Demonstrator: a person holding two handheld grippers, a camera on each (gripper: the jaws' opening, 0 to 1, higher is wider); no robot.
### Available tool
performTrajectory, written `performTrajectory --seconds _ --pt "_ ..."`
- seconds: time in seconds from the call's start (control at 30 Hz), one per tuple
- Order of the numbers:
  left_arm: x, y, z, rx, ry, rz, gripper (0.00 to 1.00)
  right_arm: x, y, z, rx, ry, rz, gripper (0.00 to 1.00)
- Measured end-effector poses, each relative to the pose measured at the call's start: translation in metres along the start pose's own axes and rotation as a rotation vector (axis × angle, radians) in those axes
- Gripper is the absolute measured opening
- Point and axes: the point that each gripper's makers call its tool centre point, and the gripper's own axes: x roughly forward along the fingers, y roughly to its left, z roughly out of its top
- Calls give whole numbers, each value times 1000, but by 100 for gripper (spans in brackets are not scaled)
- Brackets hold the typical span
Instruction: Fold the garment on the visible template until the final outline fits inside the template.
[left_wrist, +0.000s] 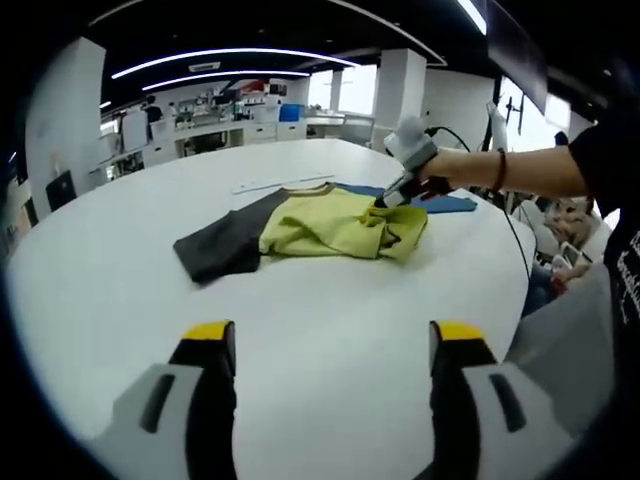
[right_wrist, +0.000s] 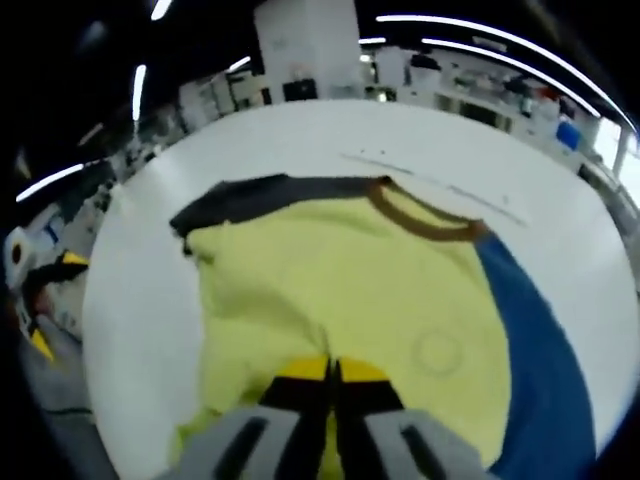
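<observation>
- Table (left_wrist: 330, 330): nearest the left gripper view, white, bare in front of the left claw (left_wrist: 335, 345), whose jaws stand wide apart holding nothing.
- Shirt (left_wrist: 335, 225): at 12 o'clock from that claw, well apart, bunched, dark sleeve (left_wrist: 220, 245) spread toward 9; folding looks barely begun.
- Template (left_wrist: 450, 203): blue, peeking out at 3 o'clock of the shirt, mostly covered.
- Right claw (right_wrist: 333, 372): jaws pinched together on yellow shirt cloth near its hem.

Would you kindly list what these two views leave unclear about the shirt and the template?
- Blue template: mostly covered by the yellow shirt in the left gripper view, so its outline cannot be judged.
- Right claw: jaws closed on the shirt; how many layers it pinches is hidden.
- Shirt's near hem: cut off by the right gripper view's bottom edge.
</observation>
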Motion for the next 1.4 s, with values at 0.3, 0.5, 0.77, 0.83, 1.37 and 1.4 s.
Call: performTrajectory --seconds 0.3,0.5,0.77,0.83,1.37,1.4 --pt "3 -2 6 -15 -13 -1 74 -35 -8 20 170 -141 -21 23" --pt "12 -3 15 -65 -42 -13 70 -66 -6 11 210 -192 -10 39" --pt "37 -10 29 -50 -59 -44 69 -97 12 -8 201 -235 38 40" --pt "42 -14 33 -50 -67 -50 69 -102 19 -14 183 -231 41 41" --pt "97 -36 46 -40 -73 -101 51 -109 76 -62 178 -216 93 31" --pt "99 -37 47 -40 -74 -103 50 -108 78 -63 178 -217 99 30"
